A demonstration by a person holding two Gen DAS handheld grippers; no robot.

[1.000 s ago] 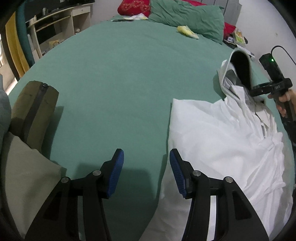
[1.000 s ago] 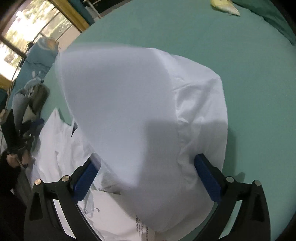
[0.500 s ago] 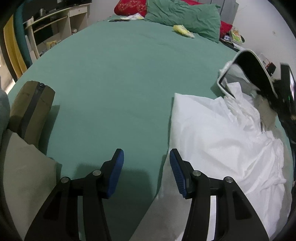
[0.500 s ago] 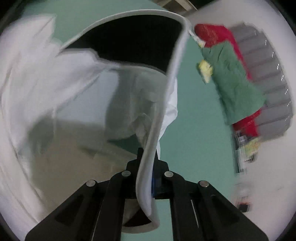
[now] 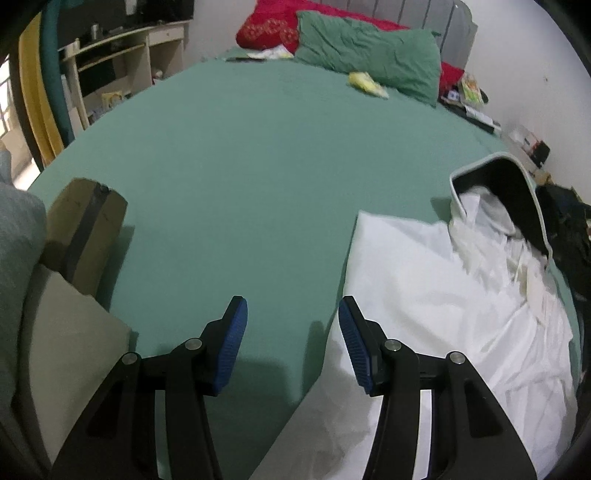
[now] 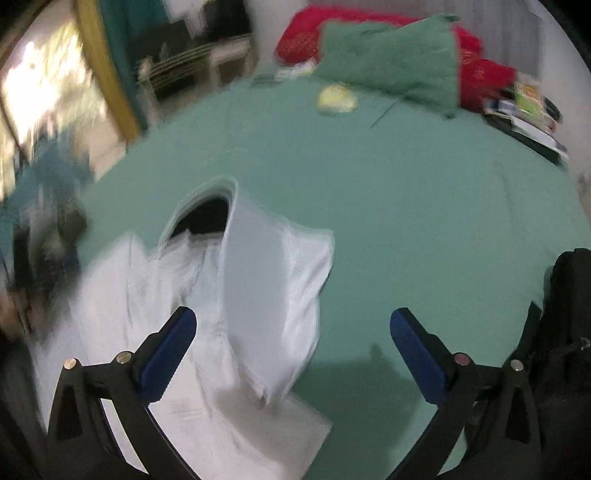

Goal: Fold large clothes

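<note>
A large white garment (image 5: 424, 295) lies crumpled on the green bed sheet (image 5: 258, 166), its dark-lined hood (image 5: 506, 192) standing open at the far end. My left gripper (image 5: 291, 314) is open and holds nothing. It hovers low over the sheet, its right finger beside the garment's near left edge. In the blurred right wrist view, the right gripper (image 6: 293, 321) hangs above the garment (image 6: 266, 288). Its jaws are opening wide and touch no cloth. The hood (image 6: 207, 214) lies beyond its left finger.
Folded olive (image 5: 85, 232) and beige (image 5: 66, 350) clothes are stacked at the left. A green pillow (image 5: 369, 62), red pillow (image 5: 269, 26) and yellow item (image 5: 365, 81) lie at the bed's head. A black bag (image 6: 561, 332) sits at the right edge, a desk (image 5: 122, 55) far left.
Half a second ago the right gripper was shut on the hood's rim. It has let go, opened wide and pulled back and up, leaving the hood on the bed. The left gripper stayed put.
</note>
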